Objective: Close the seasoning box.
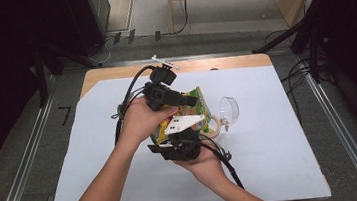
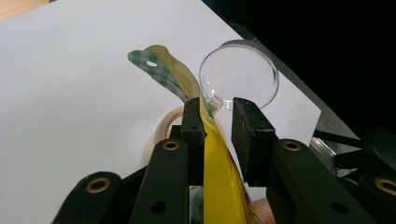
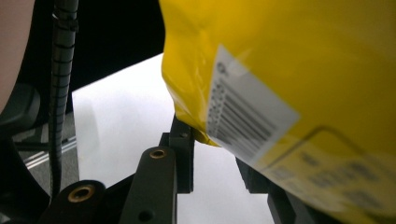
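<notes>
A yellow snack bag (image 1: 194,106) with a green checked top hangs above the white sheet (image 1: 273,161), between my two grippers. My left gripper (image 1: 192,101) comes at it from the upper left. In the left gripper view its jaws (image 2: 217,112) straddle the bag (image 2: 219,177): the bag lies against the left pad and fills the gap lower down. My right gripper (image 1: 175,141) reaches up from below. In the right gripper view the bag's lower corner (image 3: 196,135) dips between the jaws (image 3: 212,149), and the bag (image 3: 280,70) hides the far jaw.
A clear plastic cup (image 1: 228,109) lies on its side just right of the bag, also seen past the left jaws (image 2: 238,74). A tape roll (image 1: 214,126) lies flat beside it. A small white object (image 1: 165,61) sits at the table's far edge.
</notes>
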